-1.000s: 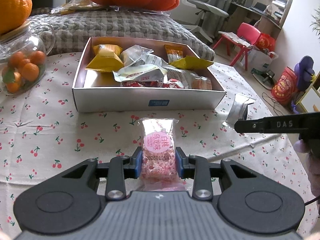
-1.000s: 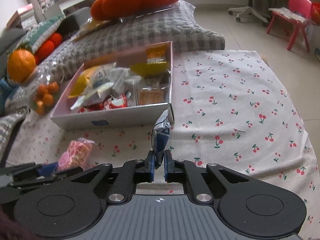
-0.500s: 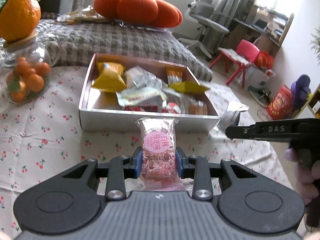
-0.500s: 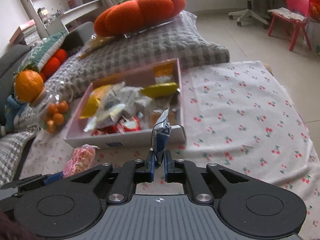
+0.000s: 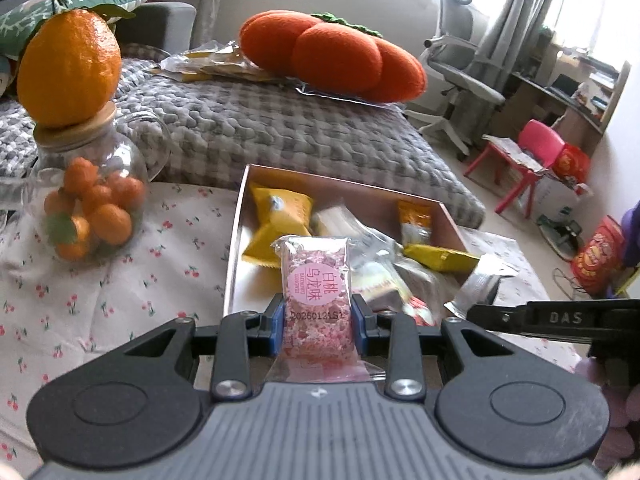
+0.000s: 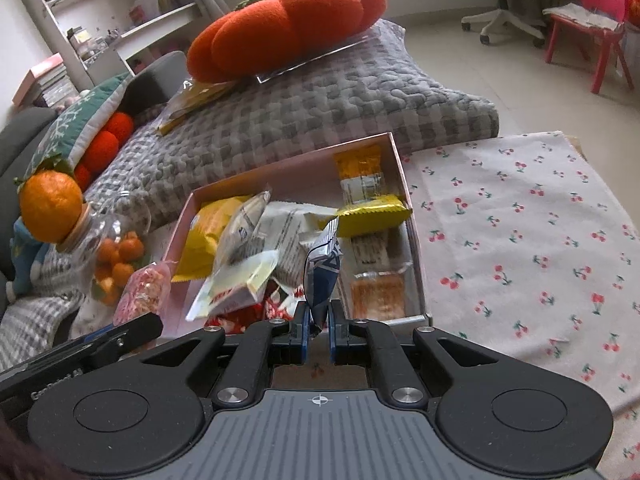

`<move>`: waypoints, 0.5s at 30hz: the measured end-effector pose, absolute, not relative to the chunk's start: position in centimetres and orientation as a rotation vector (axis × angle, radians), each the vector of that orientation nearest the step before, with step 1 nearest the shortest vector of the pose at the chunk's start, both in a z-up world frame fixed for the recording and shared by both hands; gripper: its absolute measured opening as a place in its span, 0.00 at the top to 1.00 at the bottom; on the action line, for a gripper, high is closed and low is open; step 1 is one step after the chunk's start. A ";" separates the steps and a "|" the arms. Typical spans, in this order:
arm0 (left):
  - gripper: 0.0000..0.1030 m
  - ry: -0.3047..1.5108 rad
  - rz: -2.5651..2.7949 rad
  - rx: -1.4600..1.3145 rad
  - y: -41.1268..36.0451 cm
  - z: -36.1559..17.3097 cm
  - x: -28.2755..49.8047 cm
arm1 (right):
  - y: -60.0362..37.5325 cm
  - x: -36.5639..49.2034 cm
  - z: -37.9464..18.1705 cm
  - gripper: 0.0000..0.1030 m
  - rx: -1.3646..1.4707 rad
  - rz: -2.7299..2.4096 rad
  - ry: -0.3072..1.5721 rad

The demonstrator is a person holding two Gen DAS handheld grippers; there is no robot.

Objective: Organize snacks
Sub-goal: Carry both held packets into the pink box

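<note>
My left gripper (image 5: 318, 320) is shut on a pink snack bar (image 5: 316, 292) in a clear wrapper and holds it above the near edge of the open snack box (image 5: 240, 216). My right gripper (image 6: 318, 330) is shut on a blue and silver snack packet (image 6: 323, 272), held upright over the box's near wall (image 6: 418, 264). The box holds several yellow, white and red snack packs. The silver packet (image 5: 482, 284) and the right gripper's side also show in the left wrist view. The pink bar (image 6: 144, 290) shows at the left of the right wrist view.
The box sits on a table with a cherry-print cloth (image 6: 520, 240). A glass jar of small oranges (image 5: 92, 208) with a big orange on its lid stands left of the box. A grey quilted cushion (image 5: 260, 128) with an orange plush pumpkin lies behind.
Both grippers have risen and moved forward with their snacks, from over the cloth in front of the box to above its near edge.
</note>
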State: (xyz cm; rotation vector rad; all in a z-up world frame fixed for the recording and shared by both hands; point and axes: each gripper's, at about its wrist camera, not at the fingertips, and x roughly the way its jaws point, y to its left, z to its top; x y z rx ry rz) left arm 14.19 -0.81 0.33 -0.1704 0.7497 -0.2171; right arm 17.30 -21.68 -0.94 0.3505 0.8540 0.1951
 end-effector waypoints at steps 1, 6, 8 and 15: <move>0.71 0.749 -0.216 -0.166 -0.9 0.1 14.6 | -21.6 17.6 -1.1 0.92 0.351 0.197 0.856; 0.71 0.740 -0.195 -0.143 -0.9 -0.8 15.9 | -21.5 19.0 -2.0 0.92 0.350 0.205 0.872; 0.71 0.741 -0.186 -0.141 -0.9 -1.1 16.4 | -21.4 19.3 -2.2 0.91 0.349 0.210 0.878; 0.71 0.735 -0.173 -0.126 -1.1 -1.7 17.3 | -21.3 19.9 -2.5 0.88 0.348 0.221 0.883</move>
